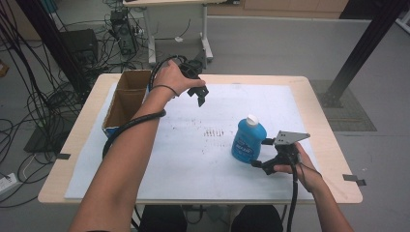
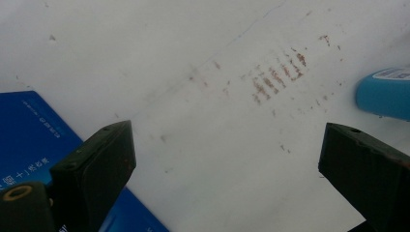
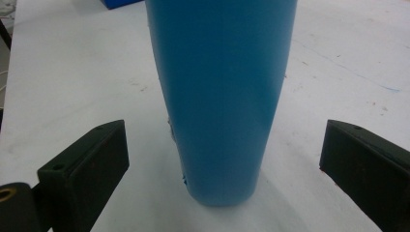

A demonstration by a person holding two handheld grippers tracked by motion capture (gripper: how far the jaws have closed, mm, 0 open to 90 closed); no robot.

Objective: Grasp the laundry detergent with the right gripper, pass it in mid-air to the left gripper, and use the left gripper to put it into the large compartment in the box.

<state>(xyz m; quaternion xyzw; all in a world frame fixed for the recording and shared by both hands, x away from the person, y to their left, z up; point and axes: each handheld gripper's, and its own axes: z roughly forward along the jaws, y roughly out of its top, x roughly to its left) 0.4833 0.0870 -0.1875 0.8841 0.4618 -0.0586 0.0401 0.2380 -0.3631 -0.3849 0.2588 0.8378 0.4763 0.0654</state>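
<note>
the right claw (image 1: pixel 263 153) has its jaws spread wide on either side of the upright blue bottle (image 1: pixel 248 140) without touching it, so the grasp looks lined up but not yet made, while farther off the left claw (image 1: pixel 200 96) hangs spread and empty above the worktop (image 1: pixel 193 159) just beside the cardboard box (image 1: pixel 126 96), where the bottle probably goes next.

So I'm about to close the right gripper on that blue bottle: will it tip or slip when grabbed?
The blue bottle stands upright and tall on a narrow base, so a sideways nudge could probably tip it. Its smooth plastic wall may be slippery. The right gripper is open with the bottle between its jaws, so an even squeeze should hold.
</note>
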